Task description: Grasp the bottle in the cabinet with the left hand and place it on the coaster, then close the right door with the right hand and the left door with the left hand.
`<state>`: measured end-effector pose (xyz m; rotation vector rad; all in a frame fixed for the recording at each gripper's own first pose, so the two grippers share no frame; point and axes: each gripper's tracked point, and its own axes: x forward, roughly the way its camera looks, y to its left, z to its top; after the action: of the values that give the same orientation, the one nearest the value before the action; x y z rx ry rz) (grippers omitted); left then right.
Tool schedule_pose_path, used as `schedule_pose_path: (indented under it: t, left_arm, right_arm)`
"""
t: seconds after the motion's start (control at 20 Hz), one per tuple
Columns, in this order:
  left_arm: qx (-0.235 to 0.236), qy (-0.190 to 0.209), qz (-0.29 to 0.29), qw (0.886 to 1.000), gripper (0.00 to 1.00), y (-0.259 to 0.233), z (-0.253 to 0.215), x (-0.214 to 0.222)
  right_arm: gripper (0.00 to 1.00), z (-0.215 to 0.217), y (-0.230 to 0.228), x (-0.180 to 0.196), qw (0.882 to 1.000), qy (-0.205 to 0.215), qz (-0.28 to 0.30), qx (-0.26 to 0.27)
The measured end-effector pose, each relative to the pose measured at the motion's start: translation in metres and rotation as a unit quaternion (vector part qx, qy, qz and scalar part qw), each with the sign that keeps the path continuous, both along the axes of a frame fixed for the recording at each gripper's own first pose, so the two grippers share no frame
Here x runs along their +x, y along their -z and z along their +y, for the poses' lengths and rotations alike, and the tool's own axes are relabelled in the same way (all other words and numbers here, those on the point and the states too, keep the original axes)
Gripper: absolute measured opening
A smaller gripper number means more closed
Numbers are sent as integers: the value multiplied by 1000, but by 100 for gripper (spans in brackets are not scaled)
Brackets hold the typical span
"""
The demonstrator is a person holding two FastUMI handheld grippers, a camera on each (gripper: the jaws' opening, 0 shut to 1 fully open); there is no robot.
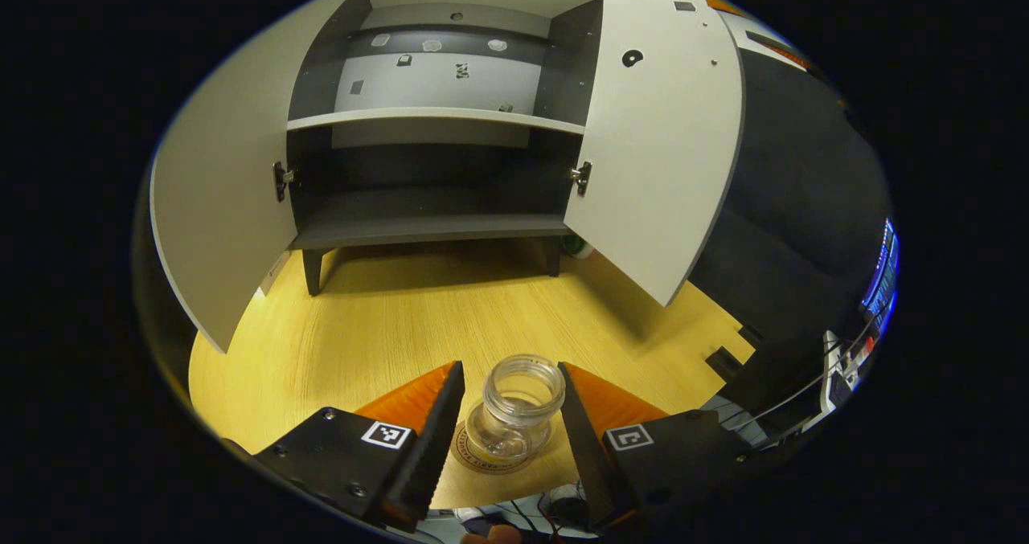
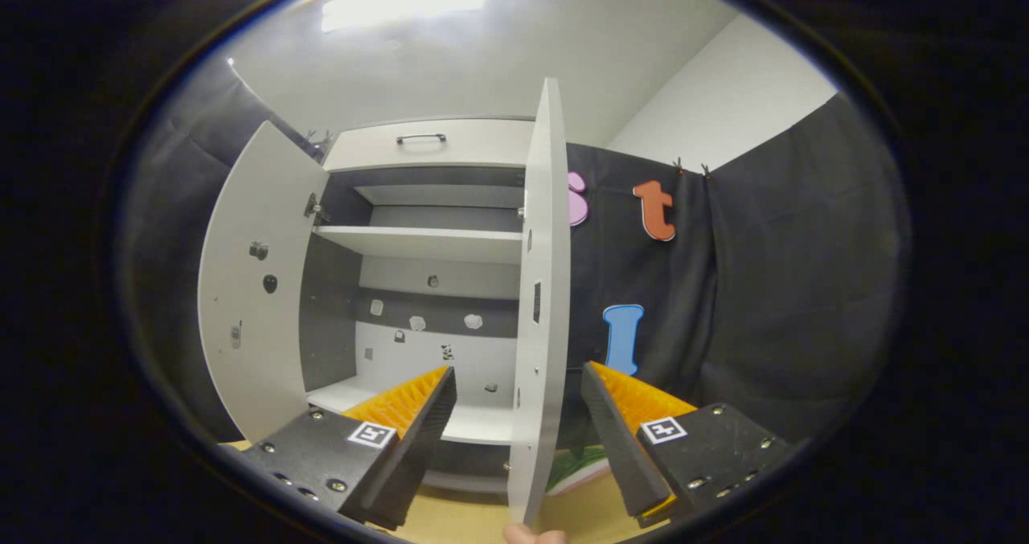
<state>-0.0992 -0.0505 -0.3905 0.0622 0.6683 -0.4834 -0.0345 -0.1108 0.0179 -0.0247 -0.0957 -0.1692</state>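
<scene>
A clear, lidless bottle (image 1: 514, 411) stands upright on a round coaster (image 1: 485, 461) on the wooden table. My left gripper (image 1: 510, 365) is open, one finger on each side of the bottle with a gap on both sides. Behind it the cabinet (image 1: 434, 222) has its left door (image 1: 217, 206) and right door (image 1: 667, 150) swung wide. In the right gripper view, the right door (image 2: 539, 287) is seen edge-on. My right gripper (image 2: 518, 371) is open around that edge, with neither finger pressing on it. The left door (image 2: 257, 303) hangs open there too.
The cabinet shelves (image 1: 434, 116) hold nothing. A green-and-white object (image 1: 577, 245) lies behind the cabinet's right leg. The table's (image 1: 386, 319) edge runs along the right, with cables and a lit screen (image 1: 880, 279) beyond it. Black cloth (image 2: 764, 287) hangs to the right of the cabinet.
</scene>
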Motion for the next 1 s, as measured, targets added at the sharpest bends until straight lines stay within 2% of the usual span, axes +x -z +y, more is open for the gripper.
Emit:
schedule_pose_path:
  t: [0.25,0.45,0.55,0.6,0.7,0.75,0.8,0.85,1.0]
  left_arm:
    - [-12,-13,-24,1000,74,-34,-6,6]
    - [-11,-19,-80,997,74,-86,-8,24]
    - [-14,-28,-109,994,83,-114,-10,33]
    - [-18,-33,-123,992,91,-128,-12,40]
    - [-21,-43,-147,988,92,-153,-13,50]
    - [-24,-47,-158,986,91,-165,-14,53]
    - [-21,-54,-166,984,92,-176,-13,58]
    - [-18,-60,-172,983,92,-185,-11,62]
    - [-19,-85,-193,977,96,-216,-3,75]
  right_arm:
    - [95,-5,3,0,1000,3,0,6]
    - [95,-18,-1,0,1000,12,-8,11]
    - [92,-29,-6,0,1000,25,-16,7]
    - [95,-37,-7,0,999,32,-19,5]
    - [98,-53,-8,0,998,51,-21,2]
    - [95,-60,-9,-1,998,59,-21,2]
    - [98,-67,-7,0,998,67,-20,1]
    - [95,-73,-6,-1,997,75,-18,-1]
    - [95,-89,-3,0,995,95,-17,-5]
